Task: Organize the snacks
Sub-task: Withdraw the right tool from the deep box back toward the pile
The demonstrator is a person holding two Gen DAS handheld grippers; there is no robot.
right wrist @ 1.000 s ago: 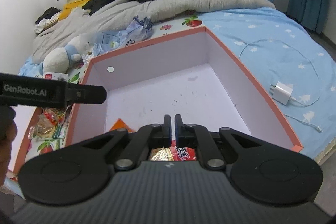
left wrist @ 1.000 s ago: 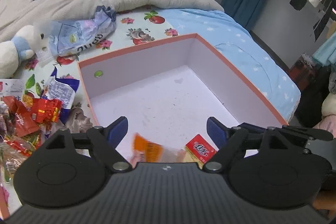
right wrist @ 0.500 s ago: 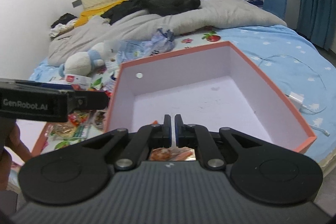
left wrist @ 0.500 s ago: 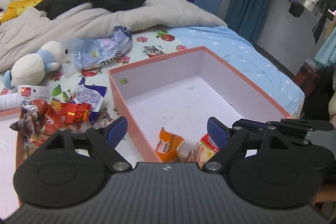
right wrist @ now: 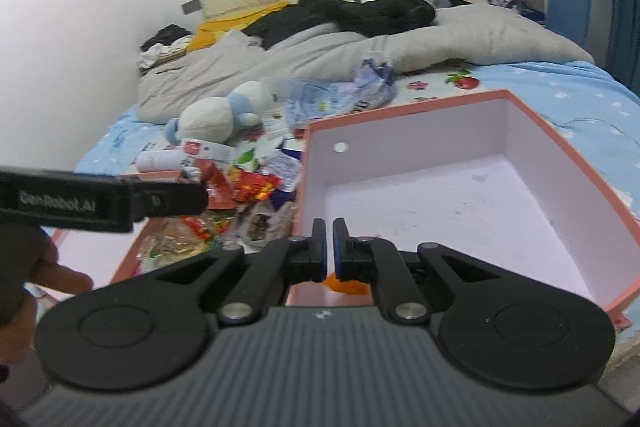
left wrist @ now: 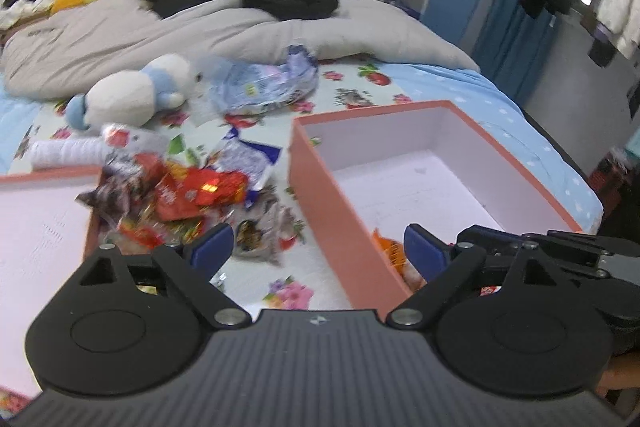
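While the left gripper (left wrist: 318, 251) hangs over the gap between the snack pile and the box, its blue pads stand wide apart with nothing between them; the jaws have just been opening further. Right gripper (right wrist: 329, 247): pads nearly touching, nothing visibly pinched.

Layout, left wrist view. Loose snack packets (left wrist: 188, 195) (red, foil and blue-white wrappers) lie heaped on the floral sheet at about 10 o'clock from the left gripper, partly spilling over the edge of a shallow pink lid or tray (left wrist: 48, 235) at 9 o'clock. Pink-walled storage box (left wrist: 320, 195) sits at 1–2 o'clock, white inside, mostly bare. An orange packet (left wrist: 386, 249) lies in its near corner, partly hidden behind the right pad; other packets may lie beside it, cannot tell. Plush toy (left wrist: 132, 95) and crumpled blue-white bag (left wrist: 268, 87) at 11–12 o'clock, well apart from the box.

Judgement: step in hand is fetching the next packet from the pile; task early, most snacks not yet boxed.

Doing it well:
- Pick one packet at the pile's edge, e.g. the dark one (left wrist: 256, 231) nearest the pads, so neighbours are not dragged.
- Close on the packet's body or sealed edge, not a loose corner.
- Lift clear of the box wall before carrying across.
- Keep the right gripper out of the path.
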